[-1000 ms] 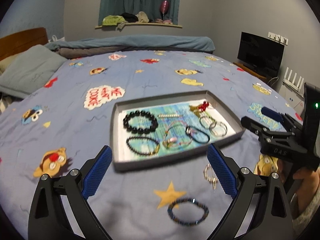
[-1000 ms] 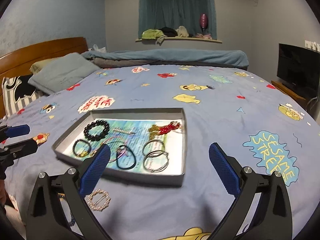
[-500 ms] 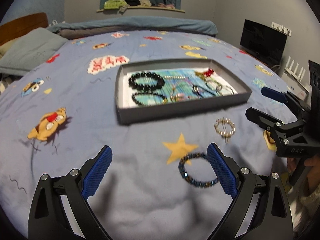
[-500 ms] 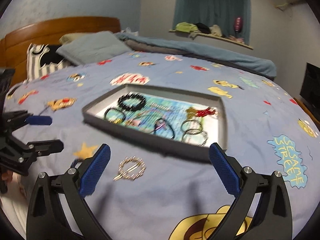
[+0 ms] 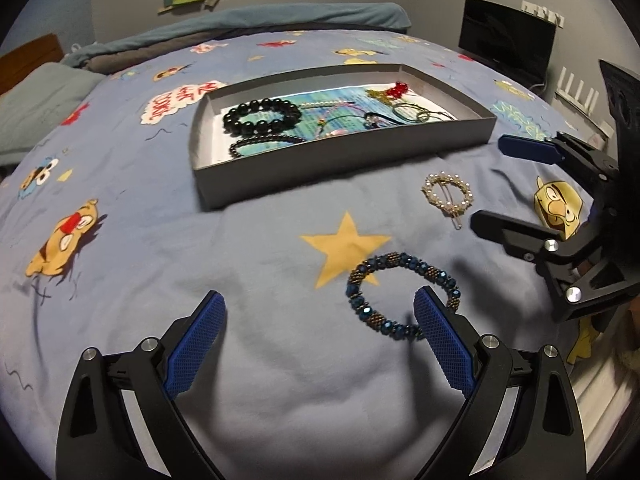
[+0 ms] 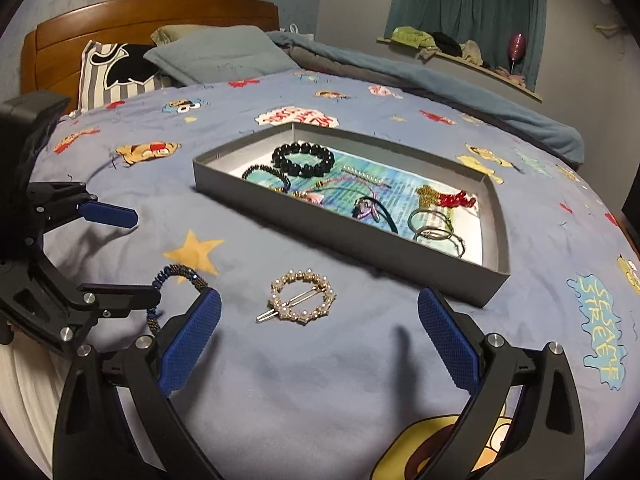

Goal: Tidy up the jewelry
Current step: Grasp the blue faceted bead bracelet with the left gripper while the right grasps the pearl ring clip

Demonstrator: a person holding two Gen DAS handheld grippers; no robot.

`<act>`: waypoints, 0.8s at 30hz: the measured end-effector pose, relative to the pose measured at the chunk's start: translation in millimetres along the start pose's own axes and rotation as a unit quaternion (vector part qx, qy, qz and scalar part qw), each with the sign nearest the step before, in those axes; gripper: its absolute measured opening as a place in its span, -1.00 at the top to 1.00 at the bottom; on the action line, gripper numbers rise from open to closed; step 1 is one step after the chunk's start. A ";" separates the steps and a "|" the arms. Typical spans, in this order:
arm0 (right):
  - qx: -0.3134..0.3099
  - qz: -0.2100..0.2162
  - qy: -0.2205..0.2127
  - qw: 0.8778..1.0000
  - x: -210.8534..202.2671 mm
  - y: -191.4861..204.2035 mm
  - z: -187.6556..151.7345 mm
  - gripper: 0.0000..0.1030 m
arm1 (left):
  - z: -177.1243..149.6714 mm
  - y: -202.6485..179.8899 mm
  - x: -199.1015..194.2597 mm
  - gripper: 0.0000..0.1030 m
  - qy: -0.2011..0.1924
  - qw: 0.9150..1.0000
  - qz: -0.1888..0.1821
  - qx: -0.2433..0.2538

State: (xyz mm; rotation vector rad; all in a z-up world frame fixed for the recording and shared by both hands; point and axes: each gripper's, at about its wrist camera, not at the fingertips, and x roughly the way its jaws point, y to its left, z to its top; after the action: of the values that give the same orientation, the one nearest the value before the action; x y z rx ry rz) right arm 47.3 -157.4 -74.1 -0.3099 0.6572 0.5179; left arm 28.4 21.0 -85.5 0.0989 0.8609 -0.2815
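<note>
Blue bracelet (image 5: pixel 402 294) touching left gripper (image 5: pixel 318 312) right finger.

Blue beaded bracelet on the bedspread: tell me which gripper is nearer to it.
Left. The left gripper hangs open over the blue beaded bracelet, one finger inside its loop. The right gripper is open over the pearl hair clip beside it.

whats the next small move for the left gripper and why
Probably ease the left gripper a little to its right and down, so its open jaws straddle the rim of the blue bracelet, then close. The bracelet lies loose on the bedspread outside the tray, and the right-hand finger already sits over its near edge. The pearl clip lies in front of the open right gripper.
</note>
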 end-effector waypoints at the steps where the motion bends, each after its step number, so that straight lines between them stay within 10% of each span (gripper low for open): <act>1: 0.001 -0.001 0.003 1.000 2.2 0.1 -0.3 -0.89 | 0.0 -1.1 0.7 -0.84 0.000 1.000 -0.002 0.000; 17: 0.021 -0.011 0.023 0.999 17.9 -8.0 -5.6 -0.88 | -0.5 -4.4 8.2 -0.79 0.009 1.000 0.002 -0.005; 24: 0.023 0.004 0.027 0.999 20.1 -5.2 -4.9 -0.58 | -2.9 -5.7 4.5 -0.32 0.007 1.000 -0.005 0.011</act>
State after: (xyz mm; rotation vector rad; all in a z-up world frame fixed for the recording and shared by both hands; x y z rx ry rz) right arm 61.2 -156.7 -90.3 -0.2786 0.7216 0.5035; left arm 27.4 15.2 -90.6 0.1177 0.8732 -0.2990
